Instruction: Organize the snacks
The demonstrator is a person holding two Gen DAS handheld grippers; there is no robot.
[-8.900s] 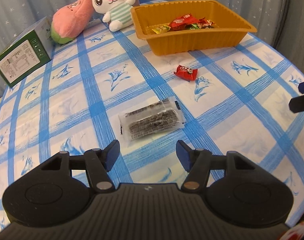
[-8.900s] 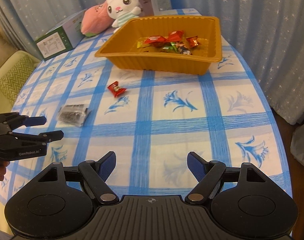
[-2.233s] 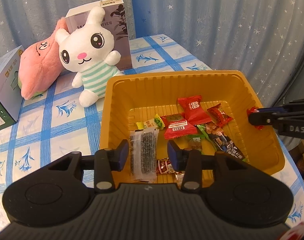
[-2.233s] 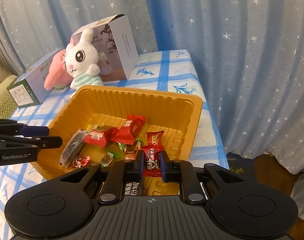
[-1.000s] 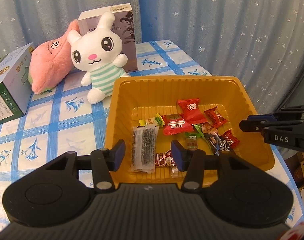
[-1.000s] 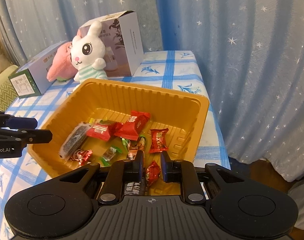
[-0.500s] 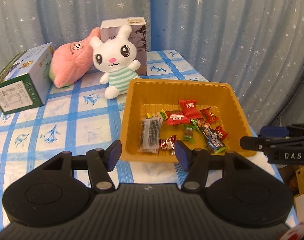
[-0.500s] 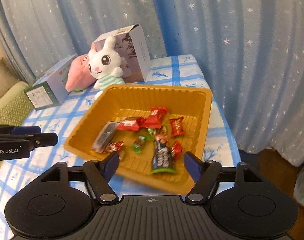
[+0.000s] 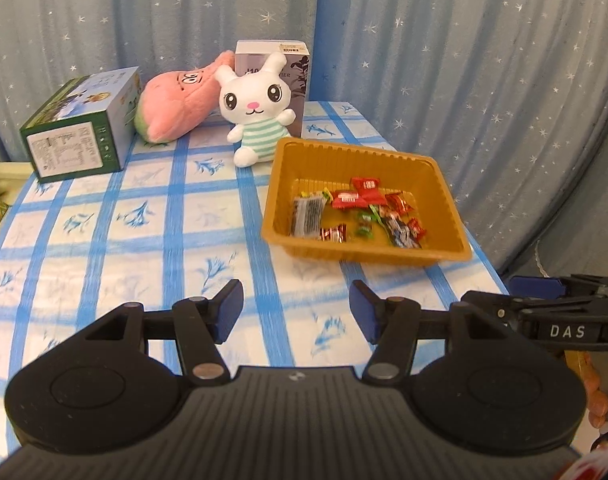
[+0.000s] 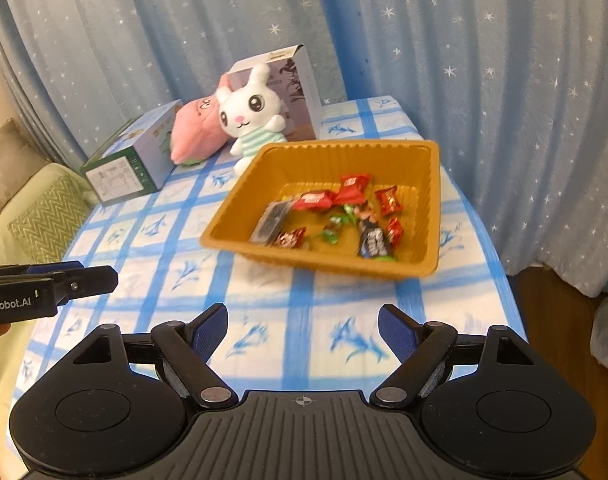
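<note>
The table (image 9: 104,240), with its blue and white checked cloth, fills the middle of both views; blue curtains (image 9: 464,60) with little stars hang across the top. On the far side, in the upper left of the left wrist view, sit two boxes, the green box (image 9: 80,128) and the grey box (image 9: 272,54); two soft toys lean there too, a pink plush (image 9: 176,104) and a white bunny (image 9: 258,110) just beside the tray. The orange tray (image 9: 368,250) sits right of middle; nothing blocks it. The snacks (image 9: 356,212) lie inside it (about ten; the small ones blur together): one clear pack of dark seaweed, several red wrappers, one or two green ones and a dark bar. The left gripper (image 9: 296,308) is at the bottom of its view; its blue fingers are spread wide with only cloth between them. The right gripper (image 10: 302,330) is opening wider, with nothing between its fingers.
</note>
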